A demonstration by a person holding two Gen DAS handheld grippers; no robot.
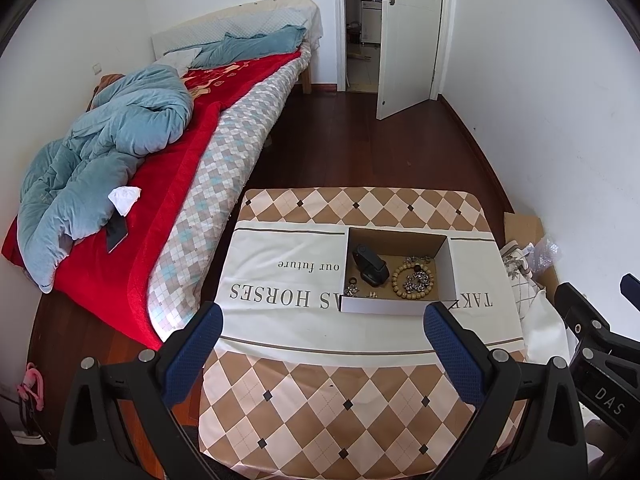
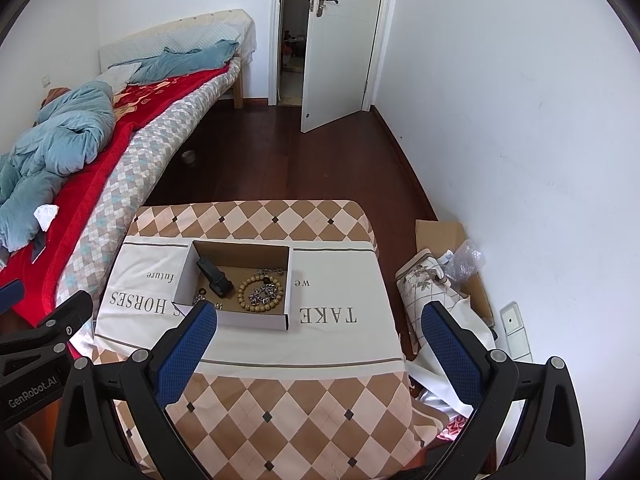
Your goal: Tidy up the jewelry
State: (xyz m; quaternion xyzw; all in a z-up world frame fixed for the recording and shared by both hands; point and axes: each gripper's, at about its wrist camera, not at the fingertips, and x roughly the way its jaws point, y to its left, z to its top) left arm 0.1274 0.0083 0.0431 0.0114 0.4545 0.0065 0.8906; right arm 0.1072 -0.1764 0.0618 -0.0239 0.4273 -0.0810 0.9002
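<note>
A shallow open cardboard box (image 1: 450, 268) (image 2: 256, 318) sits on a cloth-covered table (image 1: 320, 380) (image 2: 304, 392). Inside lie a wooden bead bracelet (image 1: 398, 276) (image 2: 244, 286), a silver chain (image 1: 418, 280) (image 2: 262, 294) within it, a black watch on its stand (image 1: 370, 266) (image 2: 214, 276), small rings (image 1: 352, 286) (image 2: 200, 296) and more metal pieces at the back. My left gripper (image 1: 322, 320) stands open above the table, short of the box. My right gripper (image 2: 318, 318) is open too, its left finger just in front of the box's near corner. Both hold nothing.
A bed (image 1: 224, 152) (image 2: 132, 152) with red blanket and blue quilt runs along the left. Right of the table, on the floor, lie cardboard, bubble wrap (image 2: 464, 260) and fabric (image 2: 424, 288). A white door (image 1: 408, 36) (image 2: 340, 44) stands ajar at the back.
</note>
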